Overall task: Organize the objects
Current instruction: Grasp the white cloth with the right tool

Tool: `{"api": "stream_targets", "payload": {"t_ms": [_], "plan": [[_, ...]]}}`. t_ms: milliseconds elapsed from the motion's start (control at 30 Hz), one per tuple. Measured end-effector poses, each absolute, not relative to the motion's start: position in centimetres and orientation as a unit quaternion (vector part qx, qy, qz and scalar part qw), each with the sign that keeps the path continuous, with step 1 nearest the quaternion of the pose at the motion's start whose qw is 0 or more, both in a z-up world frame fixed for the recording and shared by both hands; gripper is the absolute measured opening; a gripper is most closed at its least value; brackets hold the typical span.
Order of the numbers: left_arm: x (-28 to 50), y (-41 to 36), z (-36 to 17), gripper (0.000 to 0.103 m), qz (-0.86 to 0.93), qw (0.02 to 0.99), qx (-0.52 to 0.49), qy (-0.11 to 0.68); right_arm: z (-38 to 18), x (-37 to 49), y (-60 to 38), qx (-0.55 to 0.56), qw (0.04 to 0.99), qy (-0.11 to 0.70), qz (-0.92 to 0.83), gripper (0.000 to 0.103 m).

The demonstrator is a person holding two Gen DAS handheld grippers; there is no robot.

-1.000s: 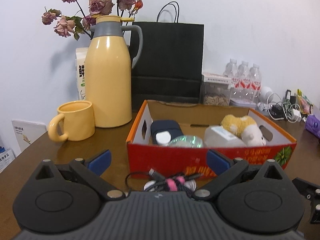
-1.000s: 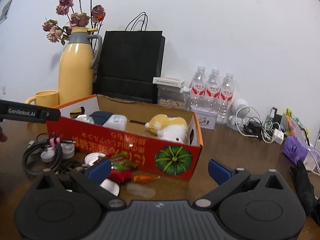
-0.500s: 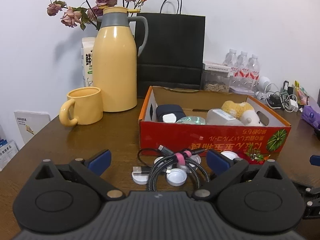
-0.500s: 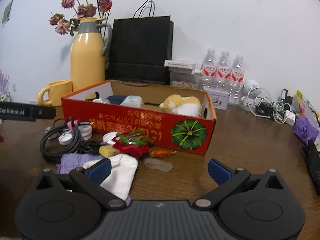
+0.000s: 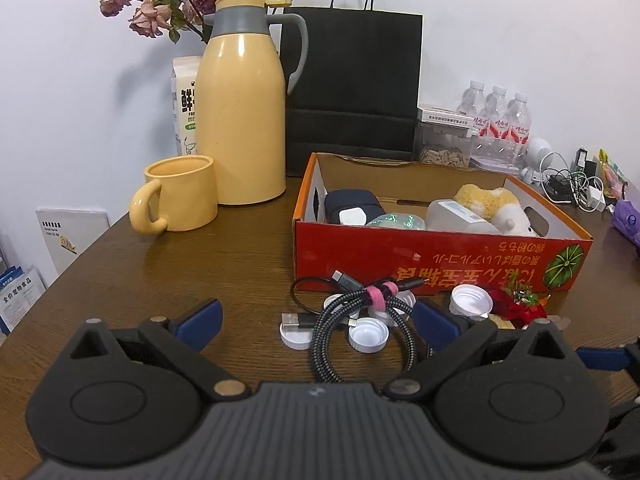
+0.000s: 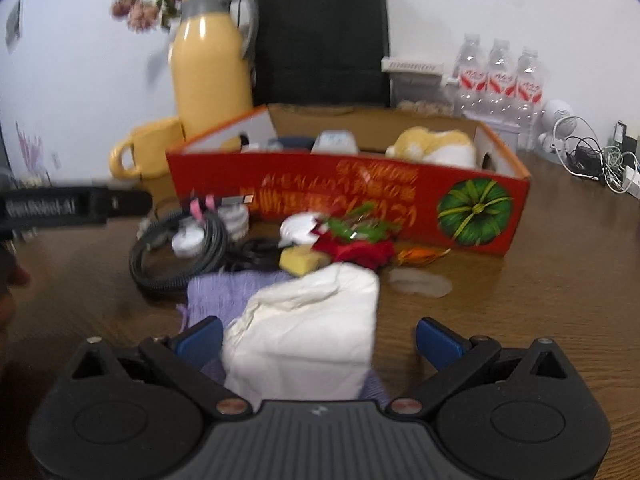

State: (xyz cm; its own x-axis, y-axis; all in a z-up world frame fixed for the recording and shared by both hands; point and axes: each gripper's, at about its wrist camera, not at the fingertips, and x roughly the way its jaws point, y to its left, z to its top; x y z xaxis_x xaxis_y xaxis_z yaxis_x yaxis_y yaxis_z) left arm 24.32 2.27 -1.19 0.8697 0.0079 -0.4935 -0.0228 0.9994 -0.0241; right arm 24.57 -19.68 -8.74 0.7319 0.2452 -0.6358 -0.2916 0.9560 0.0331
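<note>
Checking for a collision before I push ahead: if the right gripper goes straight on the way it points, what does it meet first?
The right gripper, jaws open, would likely meet the white crumpled cloth lying between its fingers, on the purple cloth. Depth is blurred.

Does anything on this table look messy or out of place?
Yes. A jumble lies loose in front of the red box: a coiled cable, white bottle caps, a crumpled white cloth on a purple one, and red-green decoration. The box's printing is upside down.
</note>
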Motion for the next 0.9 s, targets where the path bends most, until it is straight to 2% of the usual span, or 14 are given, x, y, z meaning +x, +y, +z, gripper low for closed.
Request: {"api": "stream_targets", "payload": {"t_ms": [67, 133, 200, 333, 433, 900], "plan": [[24.2, 2.4, -1.2, 0.103, 0.010, 0.967, -0.014, 0.254, -8.8, 24.5, -19.2, -0.041, 0.930, 0.336, 0.144, 0.100], [24.3, 2.5, -1.2, 0.103, 0.012, 0.966, -0.015, 0.256, -8.7, 24.2, -19.1, -0.038, 0.932, 0.330, 0.146, 0.085], [24.4, 2.7, -1.3, 0.103, 0.015, 0.965, -0.016, 0.261, -8.6, 23.9, -19.1, -0.039, 0.934, 0.324, 0.144, 0.075], [24.6, 2.9, -1.4, 0.103, 0.020, 0.964, -0.017, 0.266, -8.3, 23.5, -19.2, -0.045, 0.939, 0.311, 0.143, 0.065], [24.7, 2.9, -1.5, 0.103, 0.022, 0.962, -0.016, 0.270, -8.1, 23.3, -19.1, -0.050, 0.940, 0.303, 0.145, 0.062], [25.5, 1.4, -3.0, 0.103, -0.011, 0.954, 0.014, 0.298, -5.4, 21.7, -22.0, -0.005, 0.969, 0.215, 0.124, 0.063]]}}
